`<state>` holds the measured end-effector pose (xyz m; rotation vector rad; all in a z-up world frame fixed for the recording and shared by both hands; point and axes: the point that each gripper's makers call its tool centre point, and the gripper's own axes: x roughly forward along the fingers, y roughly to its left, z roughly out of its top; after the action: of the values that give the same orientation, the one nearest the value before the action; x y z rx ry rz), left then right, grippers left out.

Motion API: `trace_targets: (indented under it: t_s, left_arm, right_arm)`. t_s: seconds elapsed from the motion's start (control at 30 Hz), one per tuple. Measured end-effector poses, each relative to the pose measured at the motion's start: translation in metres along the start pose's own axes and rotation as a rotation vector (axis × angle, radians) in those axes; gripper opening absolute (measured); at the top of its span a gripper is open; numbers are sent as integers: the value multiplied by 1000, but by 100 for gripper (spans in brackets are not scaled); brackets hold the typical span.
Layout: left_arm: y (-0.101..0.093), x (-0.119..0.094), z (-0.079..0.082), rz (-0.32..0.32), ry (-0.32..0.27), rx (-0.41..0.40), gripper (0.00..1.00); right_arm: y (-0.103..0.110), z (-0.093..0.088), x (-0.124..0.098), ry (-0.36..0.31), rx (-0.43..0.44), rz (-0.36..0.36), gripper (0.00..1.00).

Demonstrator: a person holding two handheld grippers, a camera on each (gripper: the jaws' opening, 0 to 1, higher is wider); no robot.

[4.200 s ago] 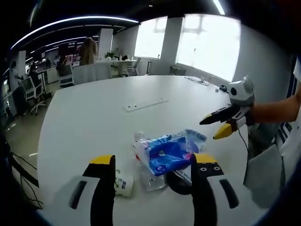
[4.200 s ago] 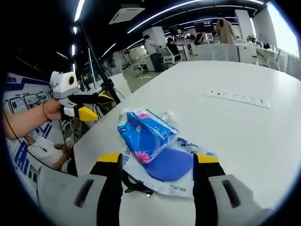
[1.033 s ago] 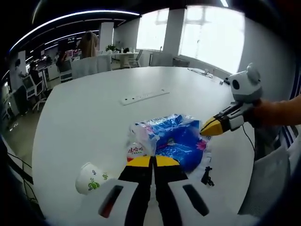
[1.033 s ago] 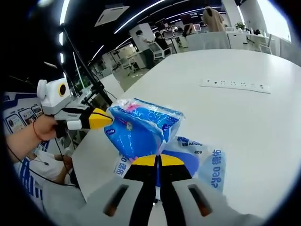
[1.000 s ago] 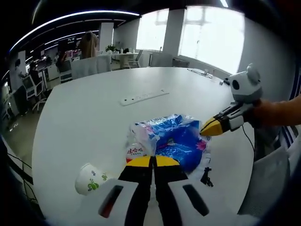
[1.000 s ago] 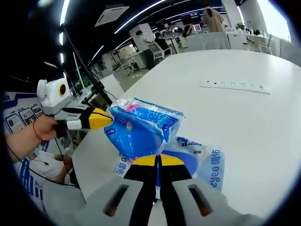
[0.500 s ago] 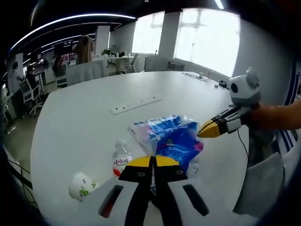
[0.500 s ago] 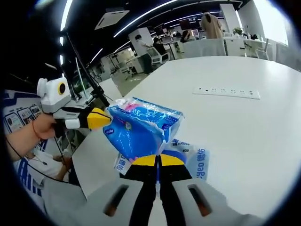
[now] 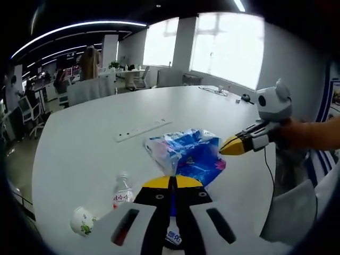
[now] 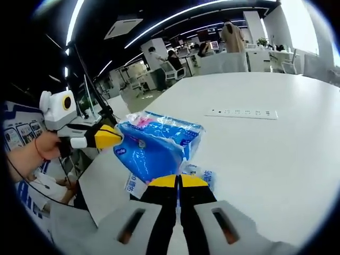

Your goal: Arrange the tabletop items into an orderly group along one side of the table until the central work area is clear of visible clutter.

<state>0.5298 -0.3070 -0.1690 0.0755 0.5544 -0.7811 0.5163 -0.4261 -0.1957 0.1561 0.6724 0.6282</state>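
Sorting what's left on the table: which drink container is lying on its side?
The paper cup, tipped over near the table edge; the water bottle beside it stands upright.

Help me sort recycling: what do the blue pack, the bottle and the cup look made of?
Blue pack: thin glossy plastic film, crinkled and shiny. Bottle: clear plastic, see-through with a red label. Cup: probably paper, matte white with green print.

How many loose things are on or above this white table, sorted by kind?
Blue tissue pack, held up by both grippers: 1
Water bottle: 1
Paper cup: 1
Blue-printed plastic bag: 1
Power strip: 1
Total: 5
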Motion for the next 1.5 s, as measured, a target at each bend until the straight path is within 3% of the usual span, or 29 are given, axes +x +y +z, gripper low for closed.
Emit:
trace_targets:
  t_s: [0.9, 1.5]
  left_arm:
    - [-62, 43, 37, -82, -34, 29, 0]
    - [-98, 84, 50, -140, -29, 26, 0]
  right_arm:
    - [-55, 17, -66, -81, -2, -114, 0]
    - [-99, 12, -99, -80, 5, -191, 0]
